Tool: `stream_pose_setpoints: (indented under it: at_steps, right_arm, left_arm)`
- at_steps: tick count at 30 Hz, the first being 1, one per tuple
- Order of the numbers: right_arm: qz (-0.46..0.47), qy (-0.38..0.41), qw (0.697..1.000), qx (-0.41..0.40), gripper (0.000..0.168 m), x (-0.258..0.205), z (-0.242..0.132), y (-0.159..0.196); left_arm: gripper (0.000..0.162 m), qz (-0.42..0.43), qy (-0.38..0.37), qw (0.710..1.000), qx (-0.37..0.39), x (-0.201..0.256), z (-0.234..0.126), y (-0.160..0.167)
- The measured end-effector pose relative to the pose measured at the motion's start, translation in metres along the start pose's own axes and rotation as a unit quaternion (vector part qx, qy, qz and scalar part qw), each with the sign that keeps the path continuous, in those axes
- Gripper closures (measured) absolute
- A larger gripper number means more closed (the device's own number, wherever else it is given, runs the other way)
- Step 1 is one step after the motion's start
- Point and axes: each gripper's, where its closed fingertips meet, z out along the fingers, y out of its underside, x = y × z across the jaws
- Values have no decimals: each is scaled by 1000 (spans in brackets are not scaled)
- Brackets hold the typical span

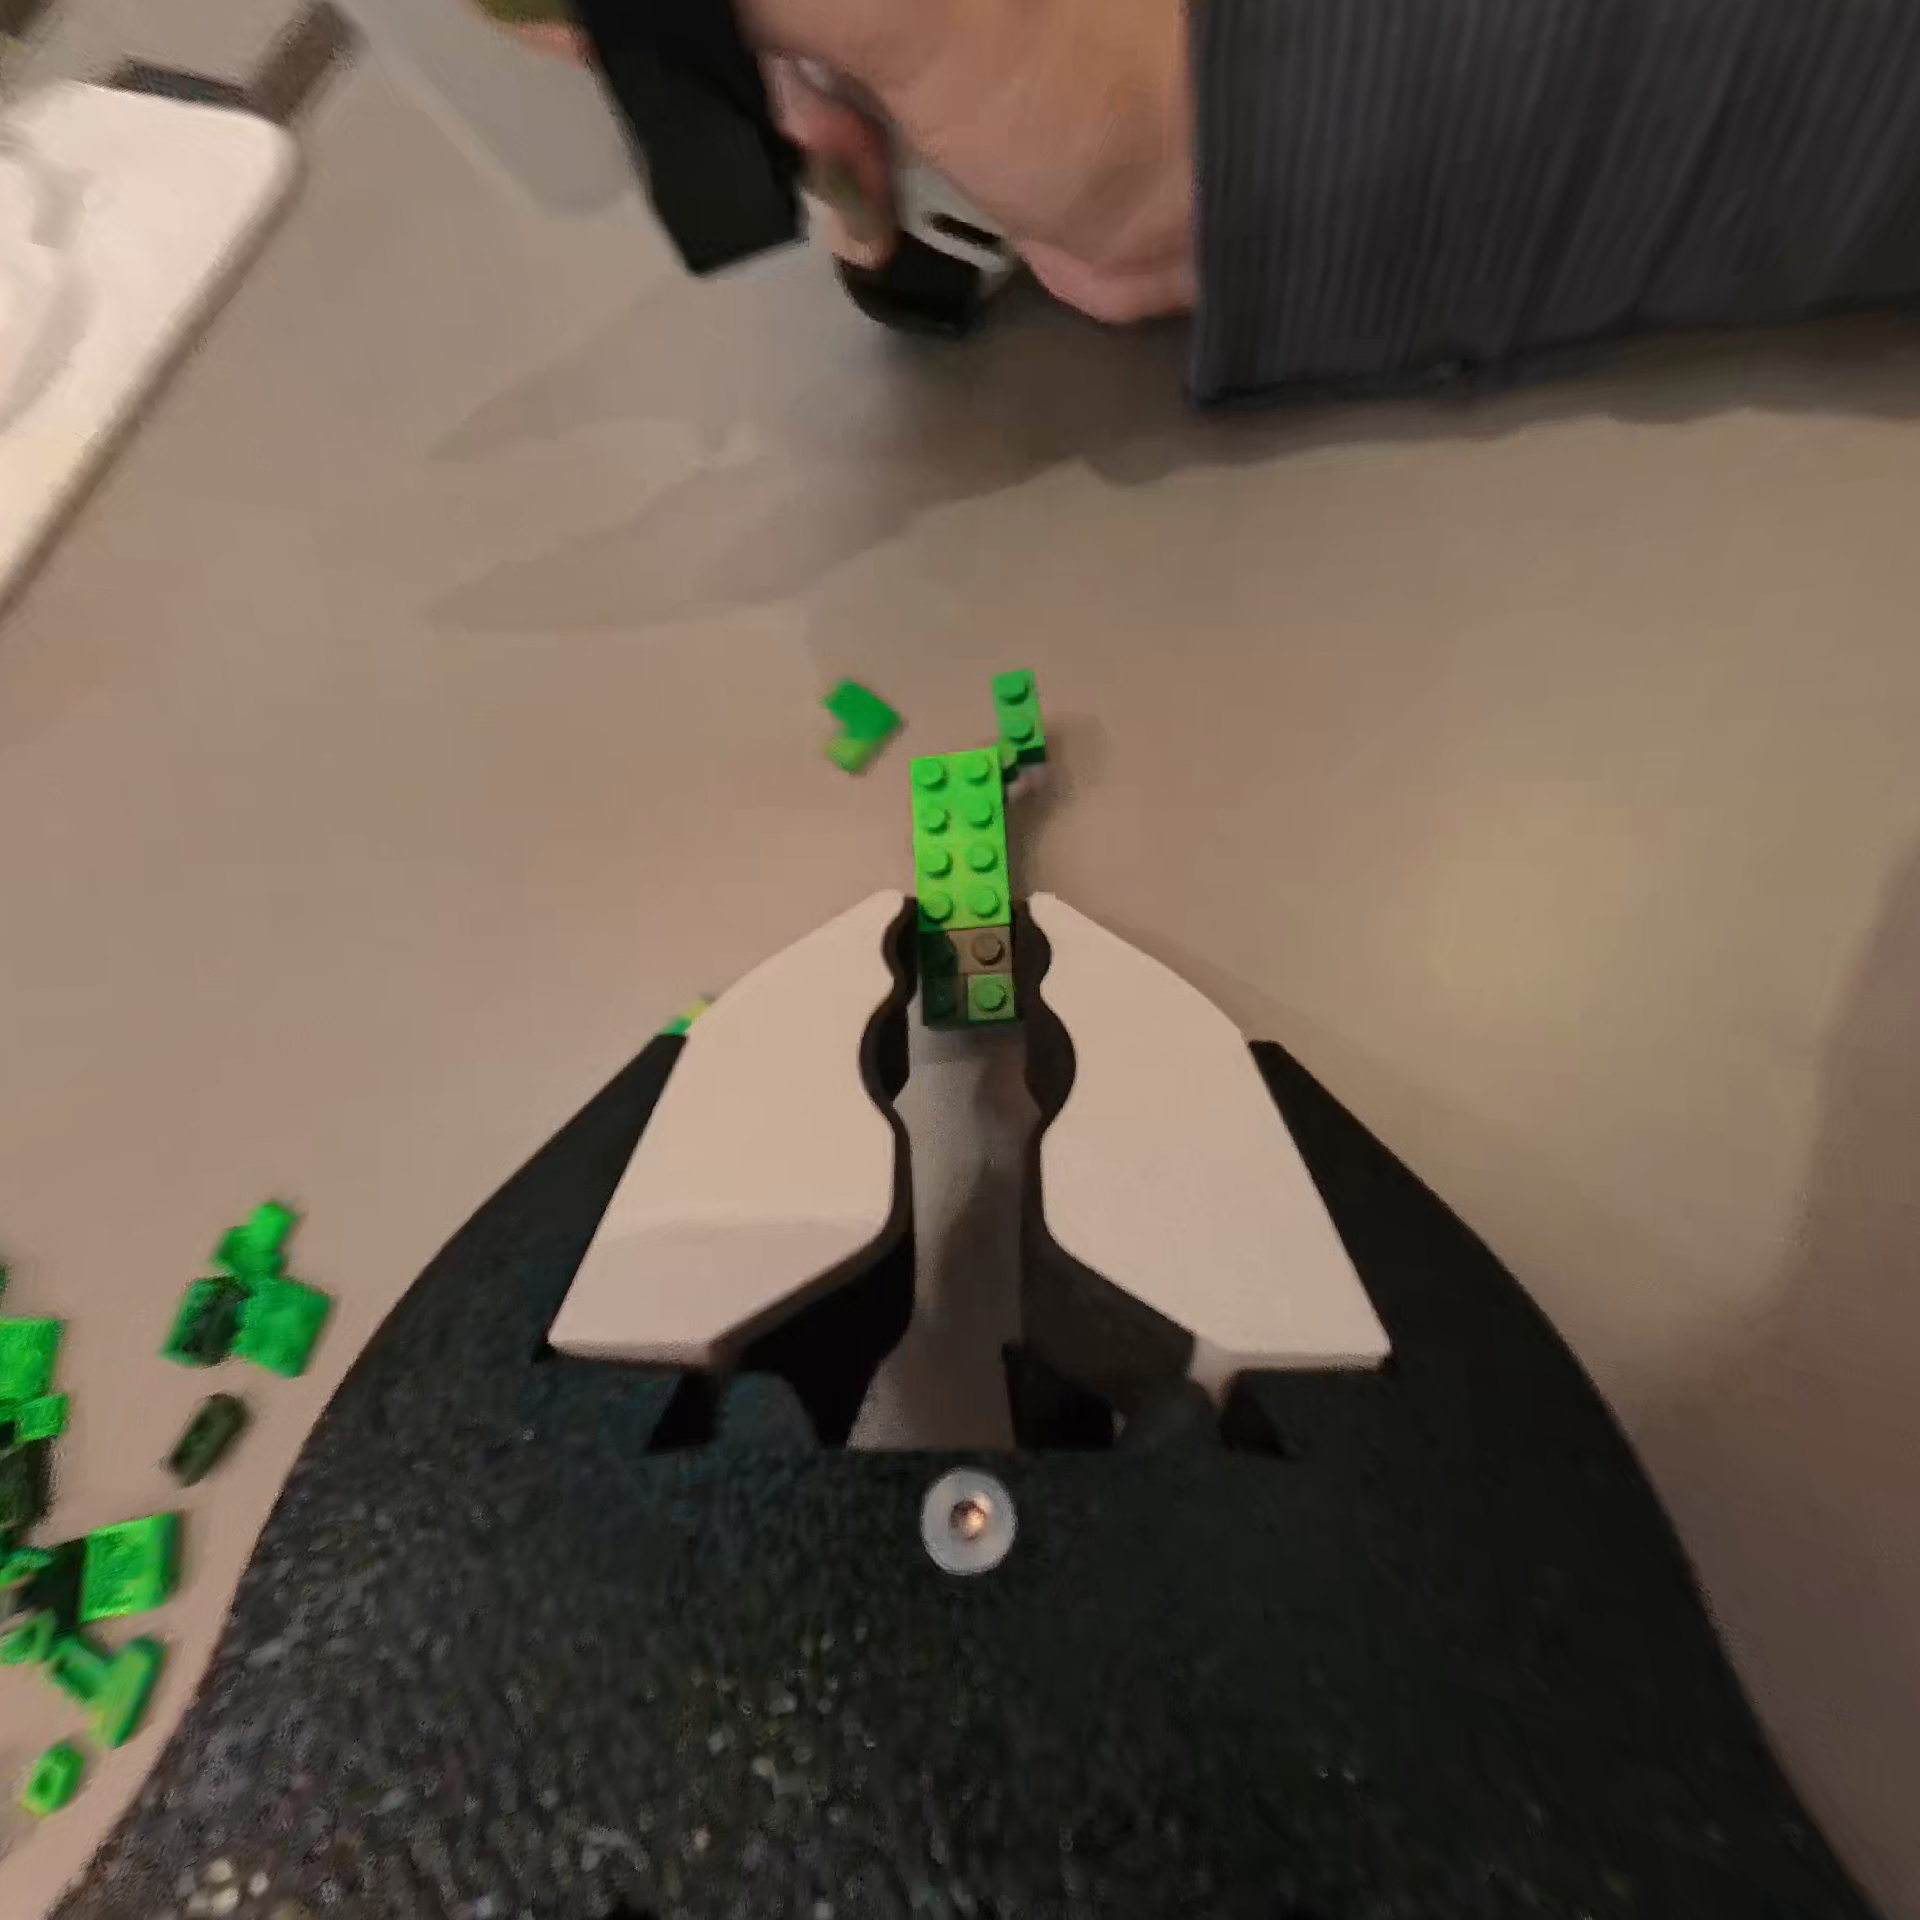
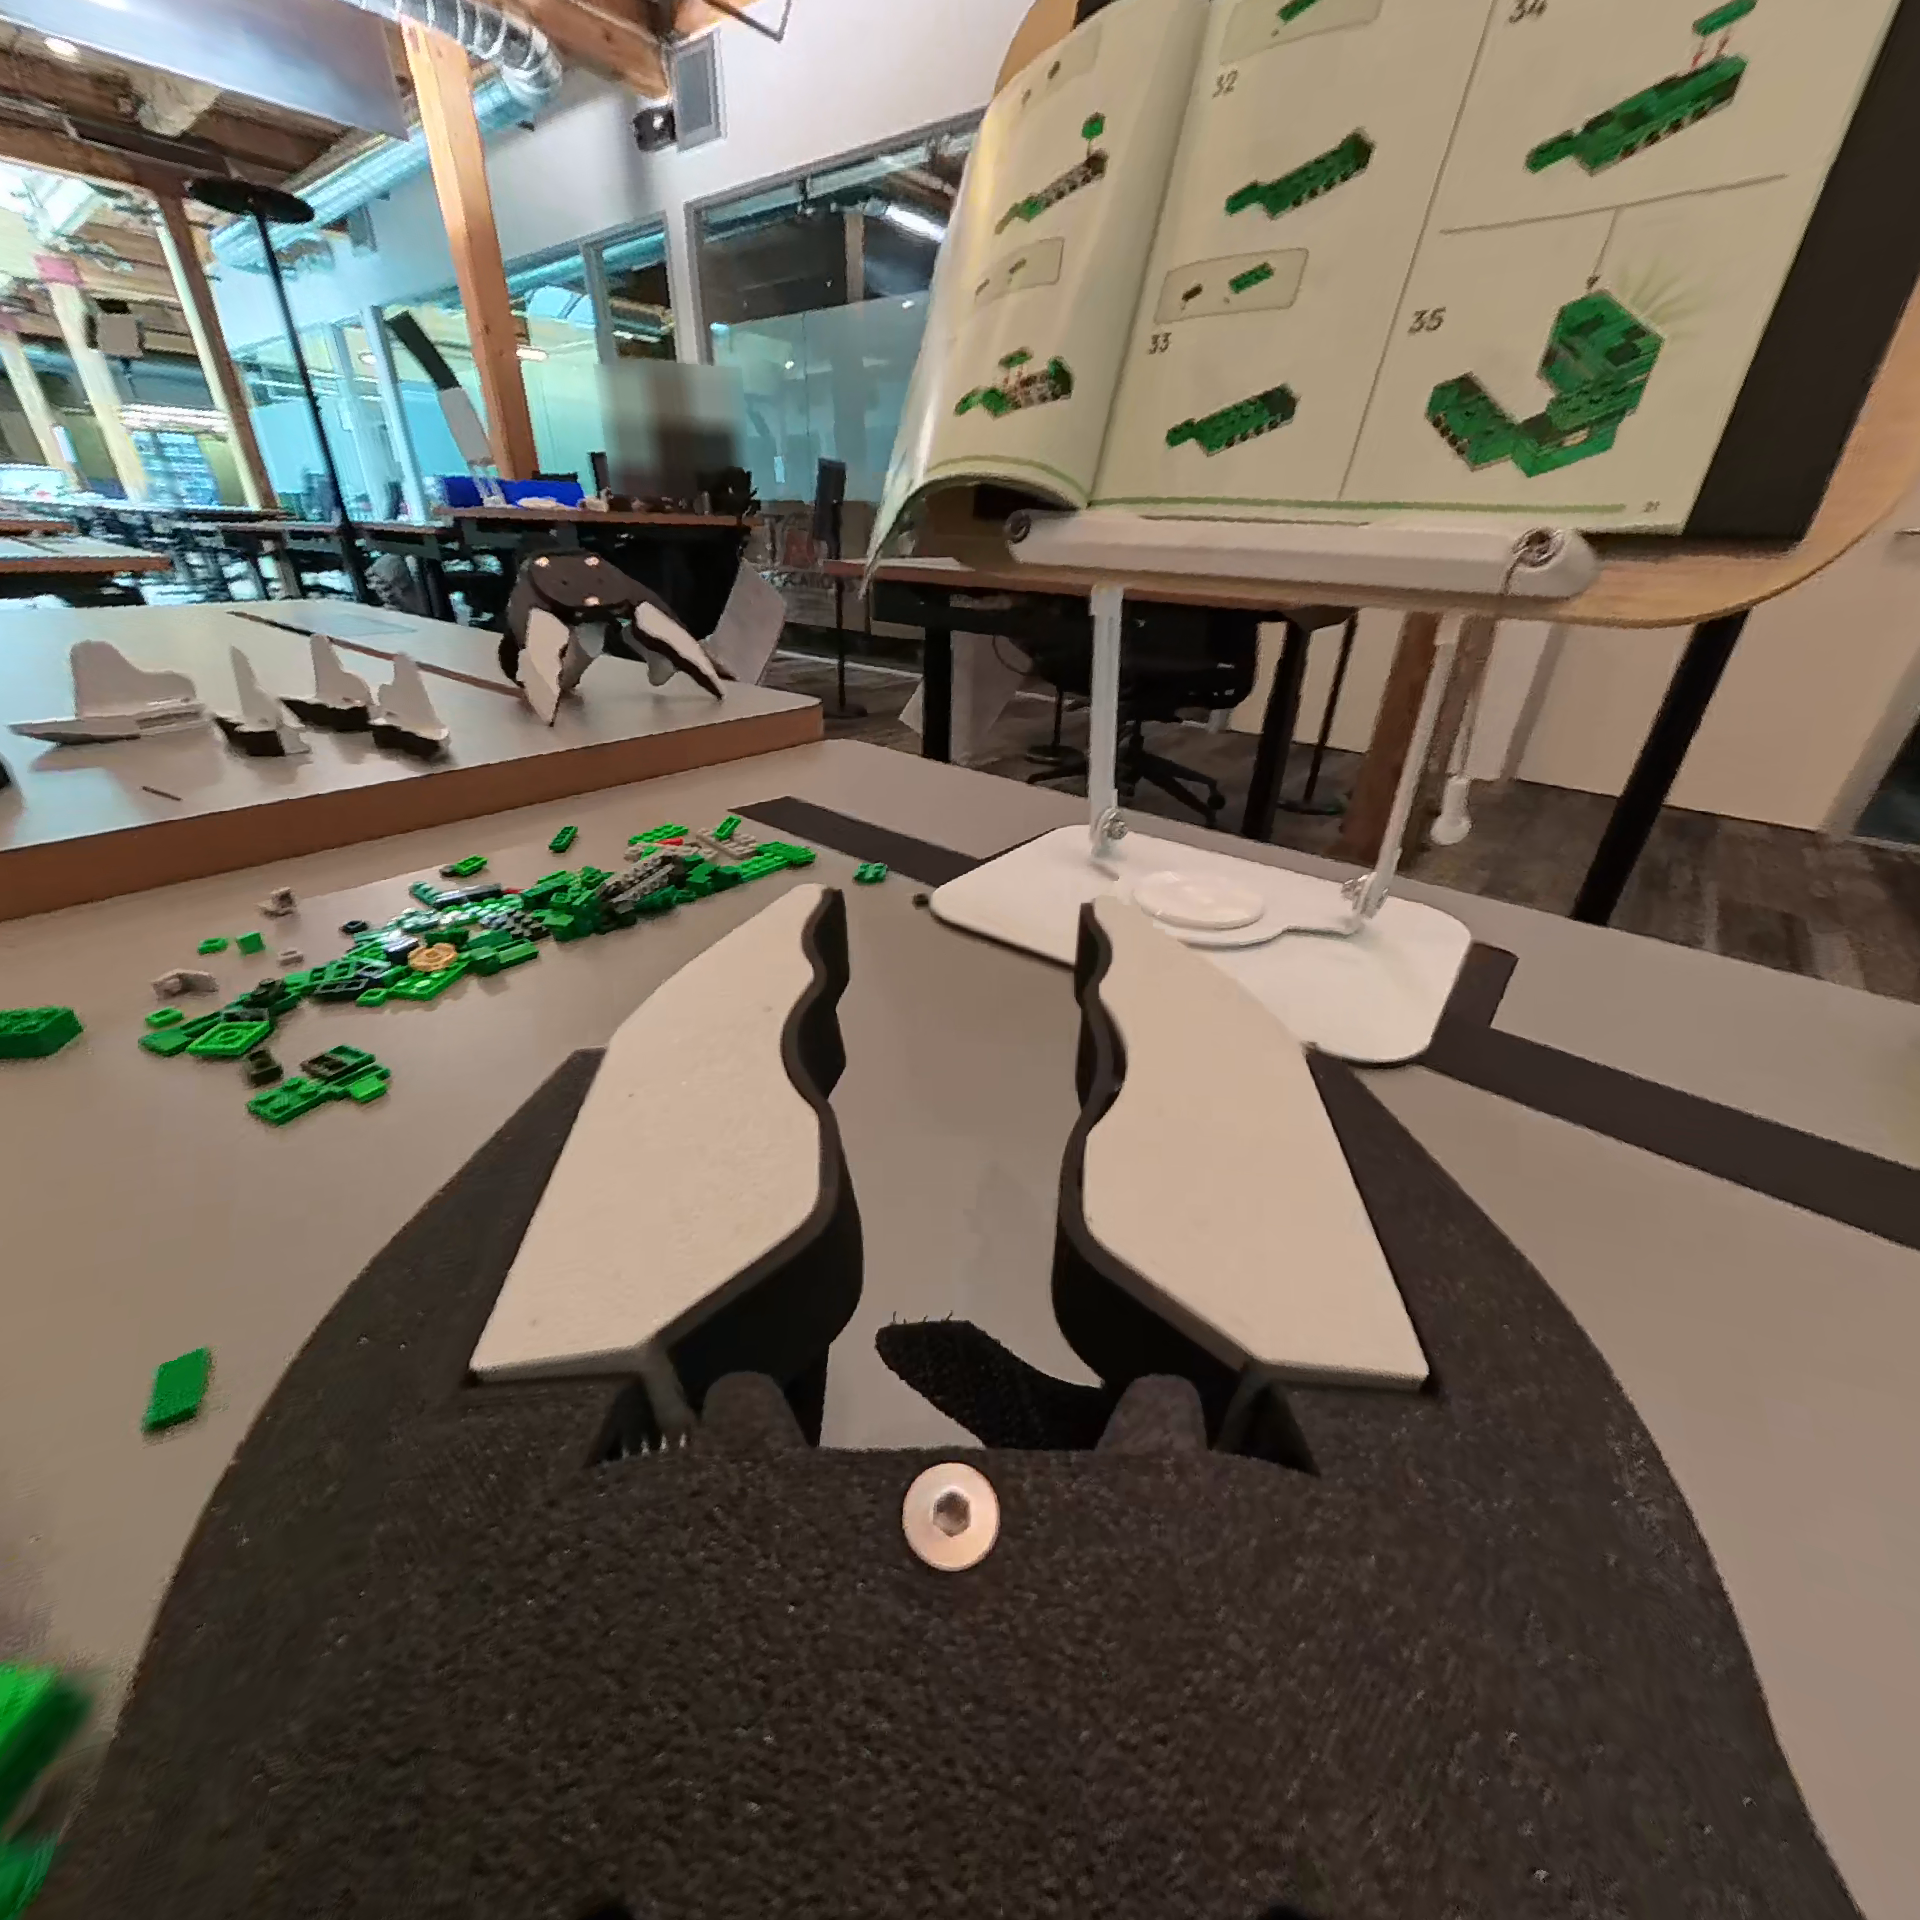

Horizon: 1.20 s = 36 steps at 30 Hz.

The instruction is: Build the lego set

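glossy plastic bricks (image 2: 457, 940); matt smooth table (image 2: 1558, 1351); paper booklet (image 2: 1351, 260); rough black gripper body (image 2: 935, 1714).

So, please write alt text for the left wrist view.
The left gripper grips one end of a long green lego assembly above a grey table. Loose green bricks lie at the left, and a person's hand is beyond.

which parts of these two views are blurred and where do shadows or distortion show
Left wrist view: the loose green bricks at lower left and the person's hand smear with motion blur, the held green assembly stays sharp, soft shadows cross the table. Right wrist view: mostly sharp, wide-angle bending at the booklet stand.
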Motion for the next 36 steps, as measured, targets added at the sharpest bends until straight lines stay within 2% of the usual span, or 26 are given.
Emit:
stream_pose_setpoints:
  at_steps: [1,5,11,13,16,20,23,26,36]
  right_arm:
    - [-6,12,1000,7,128,5,1,-2]
    - [-16,63,997,51,132,20,9,-15]
    - [-36,169,980,100,133,45,20,-30]
    - [-36,164,981,101,132,35,33,-30]
    - [-54,118,988,85,131,7,49,-26]
    - [-88,52,989,104,134,-14,54,-38]
    - [-115,55,987,99,138,-9,51,-37]
    - [-88,53,990,92,139,-5,50,-33]
    - [-87,69,990,88,139,3,48,-25]
  left_arm:
    - [145,-11,-26,999,20,-14,-1,-7]
    - [145,-58,-155,980,112,-95,-8,-46]
    - [145,-86,-270,953,105,-198,37,-57]
    - [145,-107,-301,942,106,-219,49,-54]
    - [145,-99,-309,937,126,-226,56,-58]
    - [145,-68,-310,939,129,-223,55,-56]
    - [145,-84,-293,942,140,-218,55,-57]
    - [145,-98,-263,947,153,-211,60,-62]
    - [145,-71,-242,953,168,-199,62,-69]
